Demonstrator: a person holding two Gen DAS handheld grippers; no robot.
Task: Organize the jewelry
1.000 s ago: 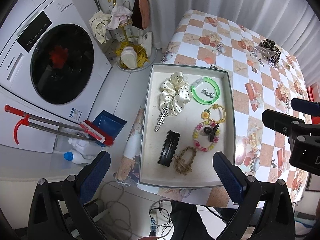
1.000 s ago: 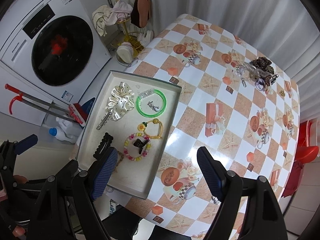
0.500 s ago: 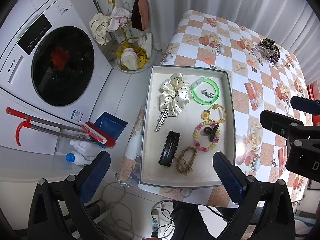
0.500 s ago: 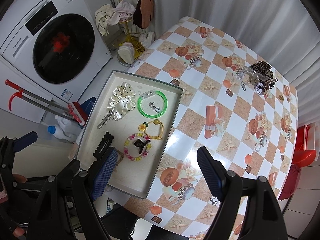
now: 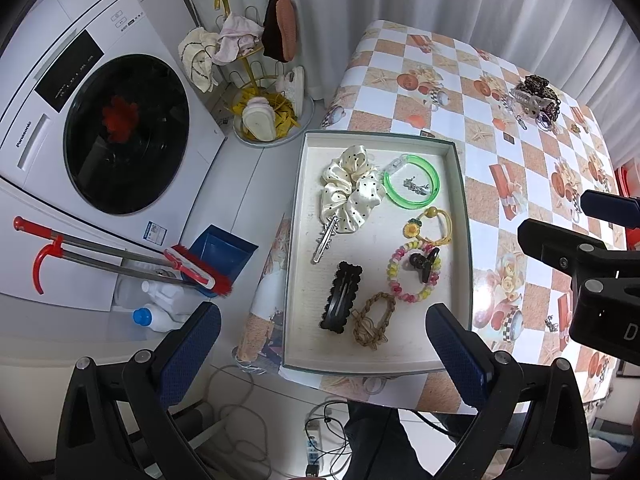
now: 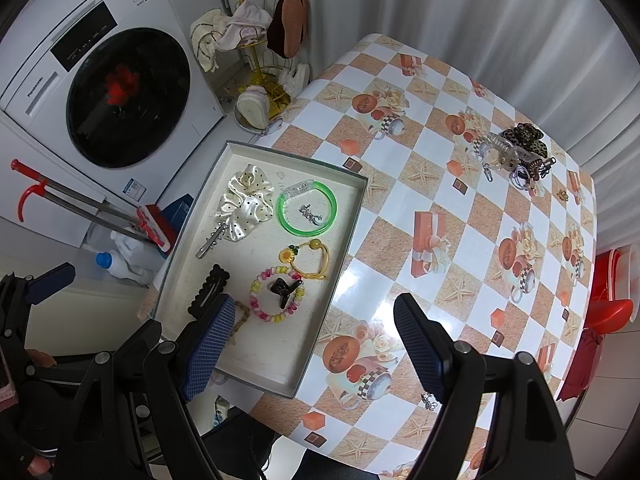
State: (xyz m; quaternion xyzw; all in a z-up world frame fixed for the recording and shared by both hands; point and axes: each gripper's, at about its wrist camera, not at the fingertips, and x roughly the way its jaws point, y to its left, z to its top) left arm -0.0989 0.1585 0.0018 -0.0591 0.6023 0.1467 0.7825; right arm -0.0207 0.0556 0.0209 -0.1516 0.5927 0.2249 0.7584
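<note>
A shallow grey-rimmed tray (image 5: pixel 460 168) (image 6: pixel 348 240) lies on the left side of the checkered table. It holds a cream dotted scrunchie (image 5: pixel 352 188) (image 6: pixel 244 204), a green bangle (image 5: pixel 412 184) (image 6: pixel 307 212), a yellow flower hair tie (image 5: pixel 432 226), a pastel beaded bracelet (image 5: pixel 412 276) with a black claw clip (image 5: pixel 424 264), a black snap clip (image 5: pixel 342 296), a braided tie (image 5: pixel 372 318) and a silver clip (image 5: pixel 326 238). A heap of loose hair clips and jewelry (image 5: pixel 534 98) (image 6: pixel 516 154) lies at the table's far side. My left gripper (image 5: pixel 320 348) and right gripper (image 6: pixel 316 348) hover high above, both open and empty.
A small silver charm (image 6: pixel 430 400) lies near the table's front edge. A washing machine (image 5: pixel 100 128), a rack with cloths and slippers (image 5: pixel 256 80), a dustpan and broom (image 5: pixel 200 264) and a bottle (image 5: pixel 160 316) stand left of the table. A red stool (image 6: pixel 612 312) is at the right.
Both grippers have drifted slightly, so the scene shifts a little in both views. Nothing on the table or in the tray has moved.
</note>
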